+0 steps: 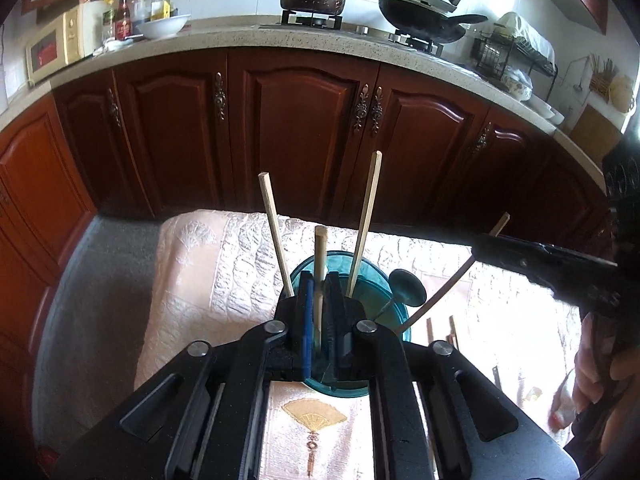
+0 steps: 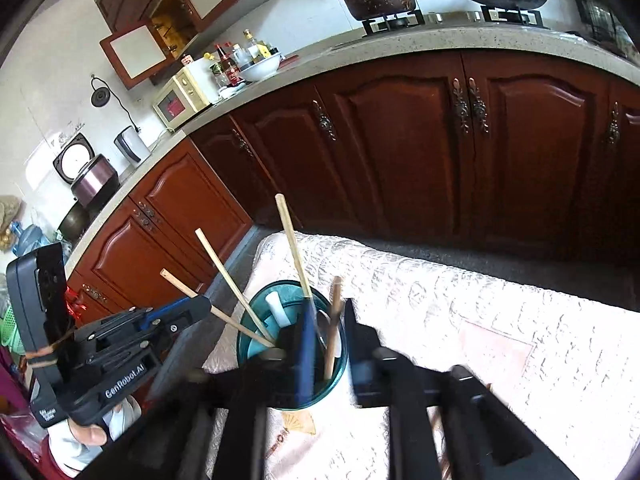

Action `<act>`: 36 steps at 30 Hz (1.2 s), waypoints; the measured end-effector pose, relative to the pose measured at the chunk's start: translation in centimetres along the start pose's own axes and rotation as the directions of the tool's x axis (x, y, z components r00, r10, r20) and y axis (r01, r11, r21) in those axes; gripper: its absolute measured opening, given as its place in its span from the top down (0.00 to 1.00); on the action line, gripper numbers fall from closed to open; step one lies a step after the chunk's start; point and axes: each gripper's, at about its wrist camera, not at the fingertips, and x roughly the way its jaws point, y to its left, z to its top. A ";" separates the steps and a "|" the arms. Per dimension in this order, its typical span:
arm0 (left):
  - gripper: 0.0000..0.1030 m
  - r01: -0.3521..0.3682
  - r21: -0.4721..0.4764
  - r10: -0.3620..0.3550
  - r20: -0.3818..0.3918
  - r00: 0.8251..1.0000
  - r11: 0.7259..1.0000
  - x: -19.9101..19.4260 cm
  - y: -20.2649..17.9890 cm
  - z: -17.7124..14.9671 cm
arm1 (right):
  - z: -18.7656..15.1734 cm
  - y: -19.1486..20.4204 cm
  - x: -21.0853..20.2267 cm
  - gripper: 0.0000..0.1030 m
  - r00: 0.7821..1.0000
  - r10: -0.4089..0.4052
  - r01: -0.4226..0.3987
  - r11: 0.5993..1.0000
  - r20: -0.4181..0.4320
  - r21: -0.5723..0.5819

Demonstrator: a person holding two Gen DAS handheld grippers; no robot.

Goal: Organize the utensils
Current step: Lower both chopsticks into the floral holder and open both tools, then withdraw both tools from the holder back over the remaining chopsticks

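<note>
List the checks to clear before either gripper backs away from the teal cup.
1. Teal cup upright on the quilted cloth: ok.
2. Right gripper free of the brown chopstick: ok. The jaws stand wide, and the stick rests in the cup between them.
3. Left gripper released its pale chopstick: cannot tell. The jaws sit close on both sides of it.
4. Leaning chopsticks seated in the cup: ok.
5. Cloth cleared of utensils: not ok. Loose chopsticks lie beside the cup.
</note>
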 end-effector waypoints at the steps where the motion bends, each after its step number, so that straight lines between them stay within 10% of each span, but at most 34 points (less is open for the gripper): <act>1: 0.79 0.005 -0.009 -0.005 0.003 1.000 1.000 -0.1 0.1 0.0 | -0.1 -0.2 -0.2 0.56 1.000 0.003 -0.003 1.000 0.003 0.006; 21: 0.37 -0.099 -0.036 0.104 0.186 0.977 0.994 -8.9 -1.8 -2.8 | -6.4 0.4 -6.2 0.56 0.998 -0.047 0.049 0.998 0.041 -0.041; 36: 0.36 -0.082 0.092 0.070 0.133 0.989 0.992 -7.4 -9.2 -7.8 | -11.4 -1.4 -9.6 0.55 0.988 -0.146 0.145 0.989 0.050 0.014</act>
